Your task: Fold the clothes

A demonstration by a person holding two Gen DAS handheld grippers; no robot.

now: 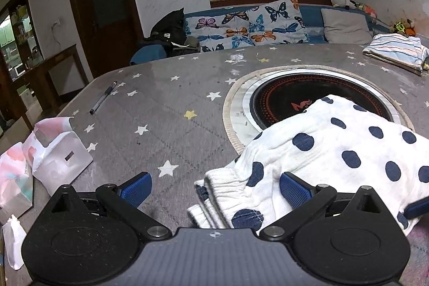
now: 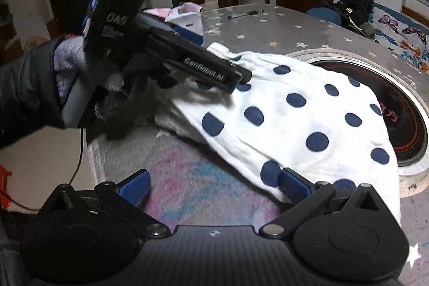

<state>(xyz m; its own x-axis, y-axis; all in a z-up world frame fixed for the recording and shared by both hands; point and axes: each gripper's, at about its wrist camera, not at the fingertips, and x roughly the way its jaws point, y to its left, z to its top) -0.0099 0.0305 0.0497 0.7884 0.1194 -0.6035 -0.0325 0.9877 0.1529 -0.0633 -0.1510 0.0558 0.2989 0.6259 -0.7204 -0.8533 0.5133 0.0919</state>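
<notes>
A white garment with navy dots (image 1: pixel 335 141) lies bunched on the grey star-print table (image 1: pixel 161 111), partly over the round cooker plate (image 1: pixel 319 95). My left gripper (image 1: pixel 214 189) is open just above the table, and the garment's ribbed hem (image 1: pixel 219 192) lies between its blue fingers. In the right wrist view the same garment (image 2: pixel 295 111) spreads ahead. My right gripper (image 2: pixel 214 186) is open at its near edge, with its right finger (image 2: pixel 293 188) against the cloth and bare table between the fingers. A gloved hand (image 2: pixel 72 63) holds the left gripper's black body (image 2: pixel 187 60) over the garment's far end.
A folded striped cloth (image 1: pixel 394 52) sits at the table's far right. A pen (image 1: pixel 103 97) lies far left, and white paper packs (image 1: pixel 53 157) crowd the left edge. Behind the table stands a sofa with butterfly pillows (image 1: pixel 254 26). The table's near edge (image 2: pixel 93 152) drops to the floor.
</notes>
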